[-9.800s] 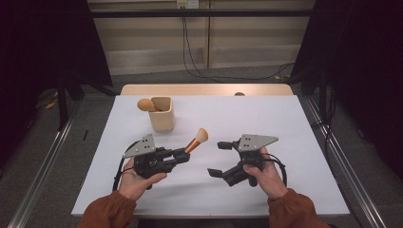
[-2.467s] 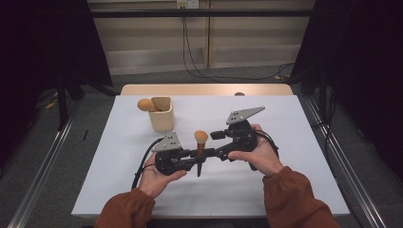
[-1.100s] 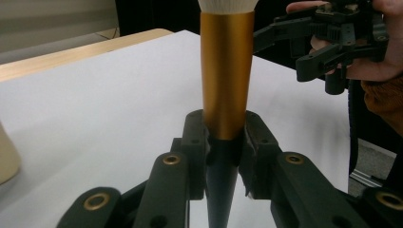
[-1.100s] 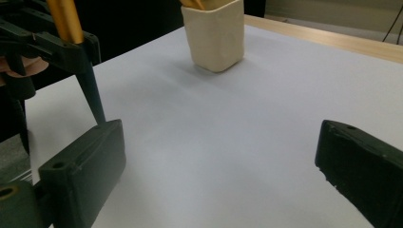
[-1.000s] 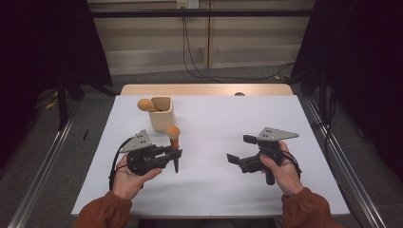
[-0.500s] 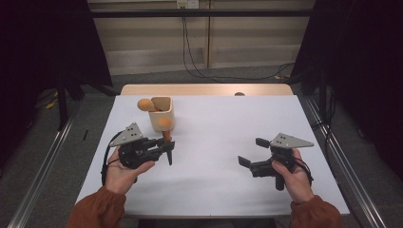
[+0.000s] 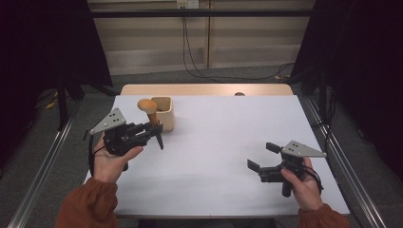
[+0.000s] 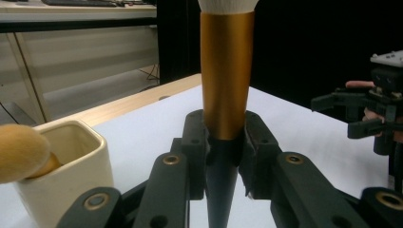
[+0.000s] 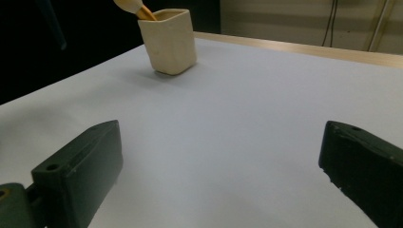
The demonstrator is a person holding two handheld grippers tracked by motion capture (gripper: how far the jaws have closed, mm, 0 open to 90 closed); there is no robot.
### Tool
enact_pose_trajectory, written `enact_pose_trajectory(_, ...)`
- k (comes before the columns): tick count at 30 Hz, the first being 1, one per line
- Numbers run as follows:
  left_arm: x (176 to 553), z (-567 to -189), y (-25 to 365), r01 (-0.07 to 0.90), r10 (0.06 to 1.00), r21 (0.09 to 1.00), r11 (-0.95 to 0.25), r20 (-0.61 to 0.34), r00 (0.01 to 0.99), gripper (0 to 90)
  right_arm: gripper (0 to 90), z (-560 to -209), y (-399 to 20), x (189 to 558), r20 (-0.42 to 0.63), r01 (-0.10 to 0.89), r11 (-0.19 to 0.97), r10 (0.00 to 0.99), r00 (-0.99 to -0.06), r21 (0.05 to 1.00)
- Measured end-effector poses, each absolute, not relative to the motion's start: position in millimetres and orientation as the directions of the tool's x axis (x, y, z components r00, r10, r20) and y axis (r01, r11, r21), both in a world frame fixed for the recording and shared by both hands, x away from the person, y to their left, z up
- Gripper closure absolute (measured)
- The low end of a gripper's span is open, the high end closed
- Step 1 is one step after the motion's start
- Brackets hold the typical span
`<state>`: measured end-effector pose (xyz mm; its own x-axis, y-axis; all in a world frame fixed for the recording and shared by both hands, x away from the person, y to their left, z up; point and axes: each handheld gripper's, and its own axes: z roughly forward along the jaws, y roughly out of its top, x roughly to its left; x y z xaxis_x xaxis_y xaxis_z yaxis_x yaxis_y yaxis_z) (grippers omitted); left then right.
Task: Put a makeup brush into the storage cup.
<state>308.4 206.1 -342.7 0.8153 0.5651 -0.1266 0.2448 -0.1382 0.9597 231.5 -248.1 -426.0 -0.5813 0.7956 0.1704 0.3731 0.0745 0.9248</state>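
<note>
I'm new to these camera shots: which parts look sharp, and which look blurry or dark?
High view: table evenly lit, surroundings dark. Left gripper view: brush fairly sharp between the jaws, its bristles cut off at the top; cup soft. Right gripper view: close jaws blurred, cup clearer, faint shadow beneath.

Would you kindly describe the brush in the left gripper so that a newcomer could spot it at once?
On the white table, look beside the cream cup at its far left. The makeup brush stands upright there, clamped in the left gripper. Unlike the other brush resting inside the cup, it is held outside, black handle tip pointing down.
</note>
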Motion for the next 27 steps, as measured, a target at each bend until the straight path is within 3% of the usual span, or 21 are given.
enact_pose_trajectory(15,337,-331,213,0.230,0.638,0.961,-0.151,-0.083,0.766,74.4,0.0,-442,-265,219,0.097,0.308,0.085,0.841,-0.532,0.948)
enact_pose_trajectory(27,369,-328,200,0.219,0.697,0.972,-0.091,-0.095,0.711,74.3,0.1,-447,-272,214,0.123,0.300,0.047,0.843,-0.523,0.953)
